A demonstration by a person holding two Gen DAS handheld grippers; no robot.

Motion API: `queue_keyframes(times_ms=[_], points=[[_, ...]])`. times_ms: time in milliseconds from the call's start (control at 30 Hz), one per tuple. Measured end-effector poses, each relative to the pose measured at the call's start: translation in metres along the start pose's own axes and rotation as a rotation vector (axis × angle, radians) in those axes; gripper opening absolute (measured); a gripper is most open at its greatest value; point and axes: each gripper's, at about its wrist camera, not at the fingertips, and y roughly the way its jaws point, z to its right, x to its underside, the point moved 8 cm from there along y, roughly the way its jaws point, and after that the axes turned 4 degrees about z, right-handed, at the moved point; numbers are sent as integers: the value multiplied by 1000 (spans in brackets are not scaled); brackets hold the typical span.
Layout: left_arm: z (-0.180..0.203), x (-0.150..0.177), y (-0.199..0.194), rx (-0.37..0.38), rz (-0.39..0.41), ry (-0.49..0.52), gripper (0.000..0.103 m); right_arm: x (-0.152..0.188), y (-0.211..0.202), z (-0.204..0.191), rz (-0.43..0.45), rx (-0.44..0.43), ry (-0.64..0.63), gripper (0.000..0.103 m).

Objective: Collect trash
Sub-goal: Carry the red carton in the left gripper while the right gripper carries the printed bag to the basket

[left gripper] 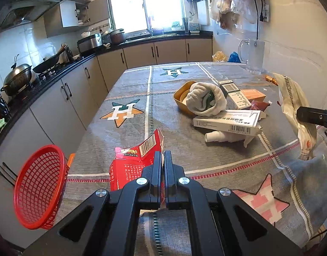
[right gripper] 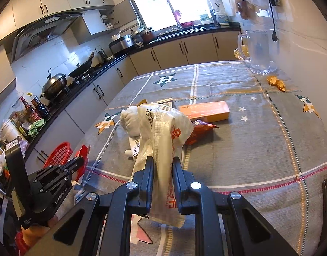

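Note:
My left gripper (left gripper: 162,156) is shut on a torn red packet (left gripper: 133,166) and holds it over the table's near left part, beside a red mesh basket (left gripper: 38,188) at the left edge. My right gripper (right gripper: 162,162) is shut on a white plastic bag (right gripper: 163,132) with orange print; the bag also shows in the left wrist view (left gripper: 295,111). More trash lies mid-table: white boxes (left gripper: 227,120), an orange box (right gripper: 204,111), a dark red wrapper (right gripper: 200,128), a white bottle (left gripper: 224,136).
A white cloth (left gripper: 206,99) lies on a yellow bowl (left gripper: 181,95). A glass jug (left gripper: 253,55) and orange scraps (right gripper: 276,82) sit at the far right. The grey tablecloth (left gripper: 131,89) covers the table. Kitchen counters run along the left and back.

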Motion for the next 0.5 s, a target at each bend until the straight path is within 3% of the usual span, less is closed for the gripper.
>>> queue_keyframes(times_ms=[500], points=[[-4,-4,-12,17,22,-19,2,5,5,-15,-16,-26,-30,18]])
